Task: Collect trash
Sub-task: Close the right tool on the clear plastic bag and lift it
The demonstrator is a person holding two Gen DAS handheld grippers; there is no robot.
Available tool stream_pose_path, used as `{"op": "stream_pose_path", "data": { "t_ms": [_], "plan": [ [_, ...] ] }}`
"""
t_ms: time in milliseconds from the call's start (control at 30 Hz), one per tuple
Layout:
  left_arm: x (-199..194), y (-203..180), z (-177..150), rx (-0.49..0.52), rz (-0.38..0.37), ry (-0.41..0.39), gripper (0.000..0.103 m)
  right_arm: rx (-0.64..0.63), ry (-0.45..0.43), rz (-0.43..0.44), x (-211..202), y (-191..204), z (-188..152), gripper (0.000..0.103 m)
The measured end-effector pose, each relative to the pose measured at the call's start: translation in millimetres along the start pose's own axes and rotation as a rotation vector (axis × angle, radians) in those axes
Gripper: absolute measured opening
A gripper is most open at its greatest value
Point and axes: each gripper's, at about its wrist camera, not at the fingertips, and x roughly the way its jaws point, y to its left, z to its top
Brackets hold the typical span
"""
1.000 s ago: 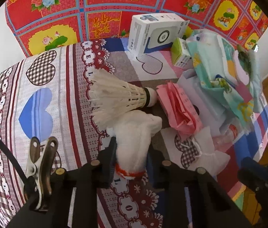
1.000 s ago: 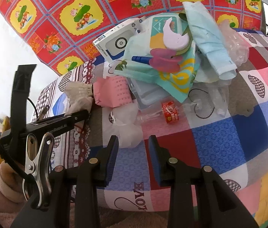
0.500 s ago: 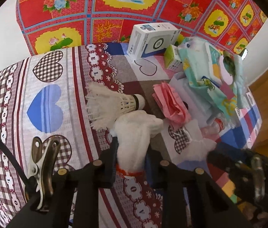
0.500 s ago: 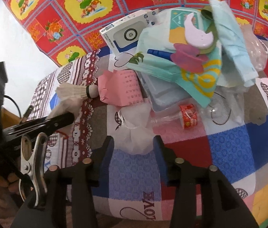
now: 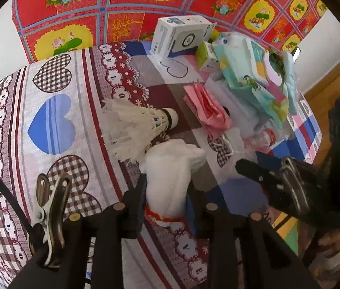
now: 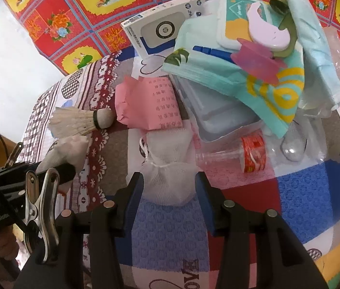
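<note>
My left hand-held gripper (image 5: 166,192) has a white crumpled wad (image 5: 170,171) with a red band between its pads, and the jaws are opening a little at this moment; the pads seem to touch the wad on both sides, so I judge it is held, but only lightly. I keep it pointed steeply down over the bed (image 5: 49,120) with the heart-pattern cover, I think so that the soft wad does not slip out forward.

My right hand-held gripper (image 6: 168,190) is open, its two pads standing on either side of a white mesh pouch (image 6: 167,180) that lies on the blue and white squares of the cover. The pads do not press it yet. This wide stance makes sense, because the pouch is puffy and needs room before closing.

The rest of the trash lies in a heap behind: a shuttlecock (image 6: 80,120) just beside a pink folded paper (image 6: 150,103), a clear bottle with a red label (image 6: 252,154), a white box (image 6: 160,33) and some teal wrappers (image 6: 242,77). It seems each hand takes one light piece, so the heap itself is not disturbed
</note>
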Motion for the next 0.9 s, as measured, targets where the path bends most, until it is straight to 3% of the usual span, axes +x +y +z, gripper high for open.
{"op": "stream_pose_path", "data": {
  "t_ms": [167,233,333,767,800,867,900],
  "plan": [
    [-3.6,5.1,-4.5,-0.006,-0.013,-0.003,0.041,0.01,-0.007,-0.003,1.9,0.4,-0.3,0.045],
    [-4.5,4.9,-5.6,0.002,-0.014,0.0,0.044,0.011,-0.014,0.007,0.6,0.3,-1.4,0.028],
    [-6.6,5.1,-9.4,0.018,-0.015,0.006,0.046,0.01,-0.027,0.016,-4.0,1.7,-3.6,0.016],
    [3.5,14.6,-17.5,0.013,-0.011,0.034,0.047,-0.014,-0.081,0.043,-32.0,16.0,-16.5,0.007],
    [5.4,13.9,-18.0,0.019,-0.007,0.033,0.047,-0.01,-0.084,0.041,-33.4,16.6,-17.7,0.007],
    [6.3,14.1,-18.8,0.027,-0.019,0.03,0.025,-0.003,-0.09,0.037,-36.7,16.8,-20.3,0.006],
    [4.6,14.8,-19.3,0.03,-0.032,0.028,0.025,0.001,-0.095,0.035,-38.6,17.1,-21.2,0.006]
  ]
}}
